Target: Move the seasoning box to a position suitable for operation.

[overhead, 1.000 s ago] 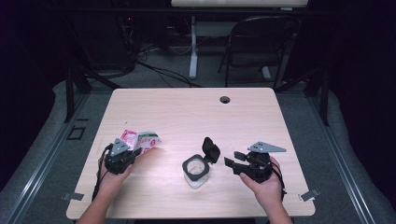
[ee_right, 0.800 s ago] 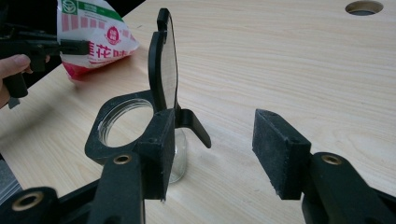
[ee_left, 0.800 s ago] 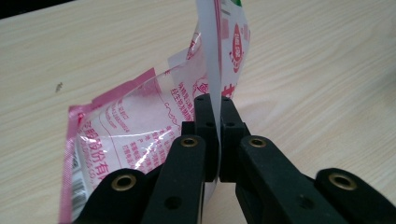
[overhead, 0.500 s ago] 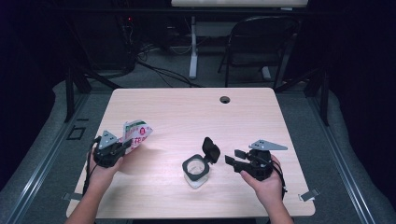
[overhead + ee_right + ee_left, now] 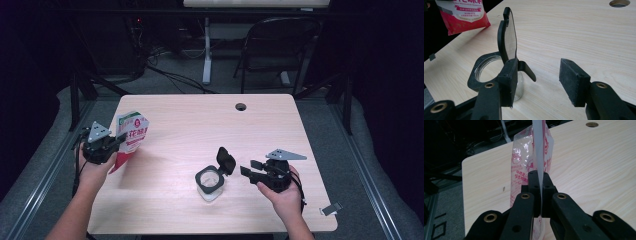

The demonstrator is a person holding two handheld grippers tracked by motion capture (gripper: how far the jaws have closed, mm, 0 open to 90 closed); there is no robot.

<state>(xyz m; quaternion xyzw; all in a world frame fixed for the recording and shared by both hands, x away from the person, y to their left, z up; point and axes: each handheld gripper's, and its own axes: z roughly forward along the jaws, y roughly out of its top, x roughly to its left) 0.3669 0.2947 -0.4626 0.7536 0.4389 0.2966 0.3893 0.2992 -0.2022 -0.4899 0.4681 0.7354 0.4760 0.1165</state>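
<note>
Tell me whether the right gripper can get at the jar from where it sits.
Probably yes. The right gripper sits beside the jar with its jaws open, the flipped-up lid near one jaw. Bare table lies around it, and the pouch is held far off.

Each black hand-held gripper (image 5: 121, 141) carries brass screws and a grey three-cornered plate.

The pouch (image 5: 131, 134) hangs over the table's (image 5: 200, 125) left edge, the jar (image 5: 210, 181) seemingly near its front.
</note>
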